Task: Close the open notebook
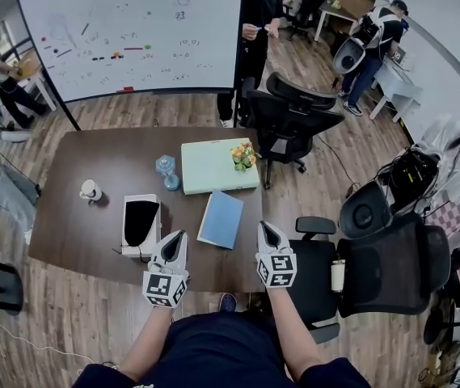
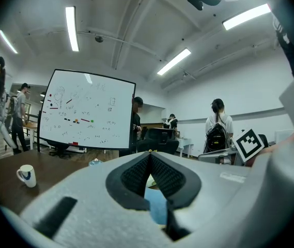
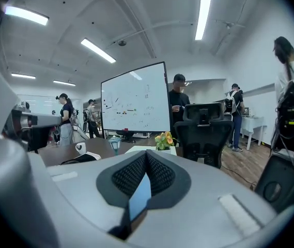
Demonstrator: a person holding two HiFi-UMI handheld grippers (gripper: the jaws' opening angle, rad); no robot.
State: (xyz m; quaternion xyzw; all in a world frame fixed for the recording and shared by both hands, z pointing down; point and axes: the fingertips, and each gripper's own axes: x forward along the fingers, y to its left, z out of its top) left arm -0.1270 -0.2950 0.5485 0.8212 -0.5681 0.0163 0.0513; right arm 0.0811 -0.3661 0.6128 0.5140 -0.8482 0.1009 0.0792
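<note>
Notebook (image 1: 221, 219) first: I see it lying flat on the dark table (image 1: 76, 241), a plain blue face turned up and no pages showing, so it looks closed to me. It sits near the table's near edge, between my two grippers and a little beyond their tips, touching neither. My left gripper (image 1: 179, 234) hangs over the near edge with its tips aimed at the table; in the left gripper view its two dark ribbed pads (image 2: 136, 175) meet at the tip with nothing caught between them, and only a sliver of blue shows through the gap lower down. My right gripper (image 1: 263, 226) is held just beside the notebook's near right corner, and the right gripper view gives me the same reading: pads pressed together at the tip, nothing held, blue visible behind the gap. Left of the notebook stands a white box (image 1: 141, 225) with a black inside, just beside my left gripper's tips. Farther back I make out a white mug (image 1: 90, 190) near the left side, a small blue glass bottle (image 1: 167, 170), and a pale green board (image 1: 213, 168) with a little pot of orange flowers (image 1: 244, 155) on its right end. A black office chair (image 1: 294, 115) stands behind the table, and a whiteboard (image 1: 132, 31) beyond it.
</note>
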